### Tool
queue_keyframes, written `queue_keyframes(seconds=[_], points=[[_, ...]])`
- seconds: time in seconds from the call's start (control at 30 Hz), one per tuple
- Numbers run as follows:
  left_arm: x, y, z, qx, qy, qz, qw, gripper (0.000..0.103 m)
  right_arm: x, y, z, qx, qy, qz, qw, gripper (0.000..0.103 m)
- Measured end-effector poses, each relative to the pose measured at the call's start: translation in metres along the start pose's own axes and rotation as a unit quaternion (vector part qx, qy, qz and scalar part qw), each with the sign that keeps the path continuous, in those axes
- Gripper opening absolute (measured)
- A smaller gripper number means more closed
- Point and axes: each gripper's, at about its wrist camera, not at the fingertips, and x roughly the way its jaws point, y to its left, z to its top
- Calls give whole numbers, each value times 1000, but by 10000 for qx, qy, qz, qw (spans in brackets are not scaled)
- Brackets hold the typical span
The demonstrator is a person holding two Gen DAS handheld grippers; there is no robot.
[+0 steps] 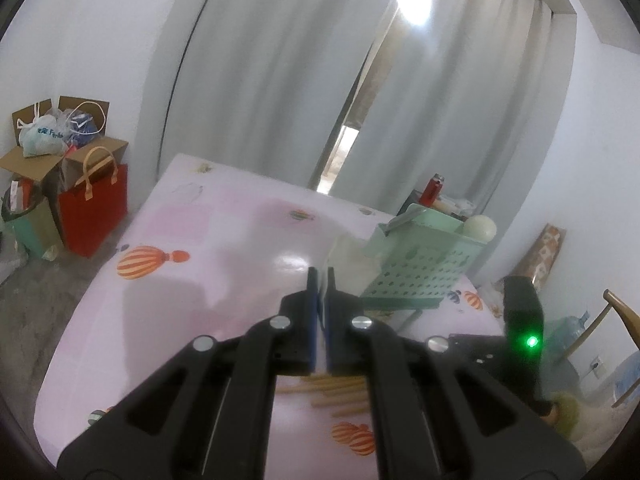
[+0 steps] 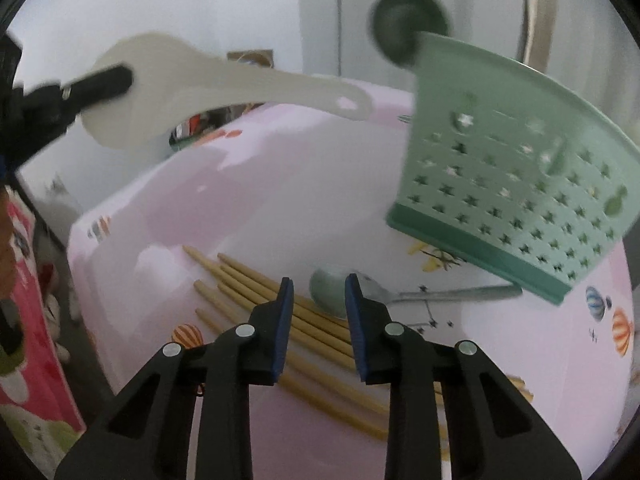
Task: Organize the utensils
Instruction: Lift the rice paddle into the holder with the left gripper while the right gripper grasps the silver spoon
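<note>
Left hand-held gripper (image 2: 116,78) is clamped on the rice paddle (image 2: 208,84) by its blade. Right hand-held gripper (image 2: 318,312) is apart above the chopsticks (image 2: 240,280). Risk: paddle pivots, missing the utensil basket (image 2: 520,184) ahead.

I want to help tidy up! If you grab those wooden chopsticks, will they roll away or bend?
The chopsticks look thin, straight and stiff, so probably no bending. They look slender, maybe round, so some may roll on the smooth pink tablecloth. They lie bunched, so the open right gripper might catch several.

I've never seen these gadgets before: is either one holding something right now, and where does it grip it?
The left gripper pinches the white rice paddle by its broad blade. The right gripper holds nothing.
</note>
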Motion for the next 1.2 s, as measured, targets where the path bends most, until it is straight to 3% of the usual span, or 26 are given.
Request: queue_keyframes(seconds=[0.17,0.5,0.7,0.87,1.0,1.2], points=[[-1,4,-1,-54,3,17,10000,1,16,21,2,-473,125,-381,9981,21],[-5,6,3,19,-75,81,9999,1,26,34,6,-544,160,-917,9942,5],[-11,3,7,61,-182,98,9998,1,12,33,7,-434,-120,-1005,9939,4],[-21,2,15,-26,-383,40,9993,1,-26,11,12,108,-465,-737,9961,3],[-32,1,28,-138,-628,-167,9978,1,-60,-9,17,486,-773,-645,9937,2],[-48,-21,59,127,-1193,-863,9890,1,-88,-40,19,953,-1047,-681,9876,1]])
